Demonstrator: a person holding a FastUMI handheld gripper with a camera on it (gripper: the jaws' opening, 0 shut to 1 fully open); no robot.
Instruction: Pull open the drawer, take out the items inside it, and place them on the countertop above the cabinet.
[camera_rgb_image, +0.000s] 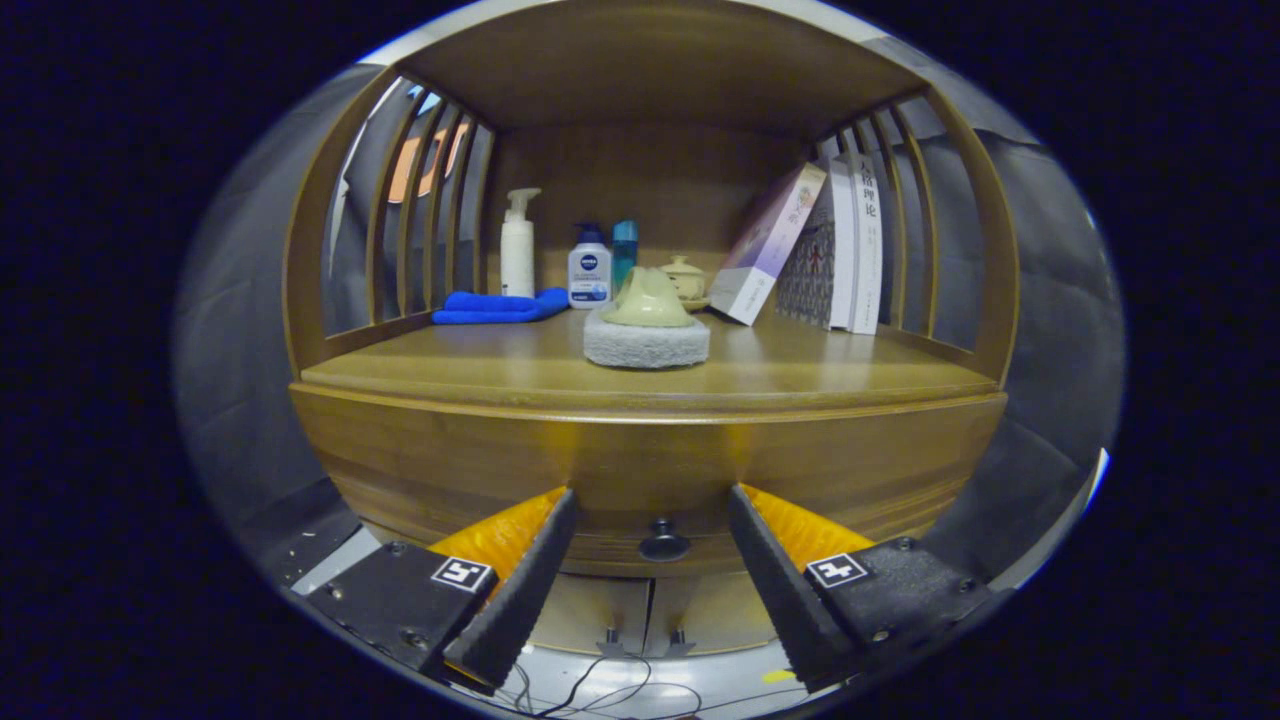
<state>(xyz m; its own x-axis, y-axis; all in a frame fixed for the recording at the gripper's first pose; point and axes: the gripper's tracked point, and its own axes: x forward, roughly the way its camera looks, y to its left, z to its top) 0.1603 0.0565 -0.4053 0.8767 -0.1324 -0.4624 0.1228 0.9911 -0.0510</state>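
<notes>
— Wooden cabinet desk (640, 385) ahead, carrying grey scrub sponge (646, 340). Drawer (640, 480) shut, dark round knob (664, 545) between spread tongs (650, 575).

— If opening: centre on knob, pinch squarely, pull straight.

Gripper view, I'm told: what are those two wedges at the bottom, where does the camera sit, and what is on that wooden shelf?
The camera rides on a handheld gripper and looks forward along its two fingers, the wedges. They stand open, holding nothing, either side of the drawer knob on the closed drawer. On the countertop above lie a sponge with a pale scrubber on top, a blue cloth, three bottles, a small lidded pot and leaning books.
</notes>
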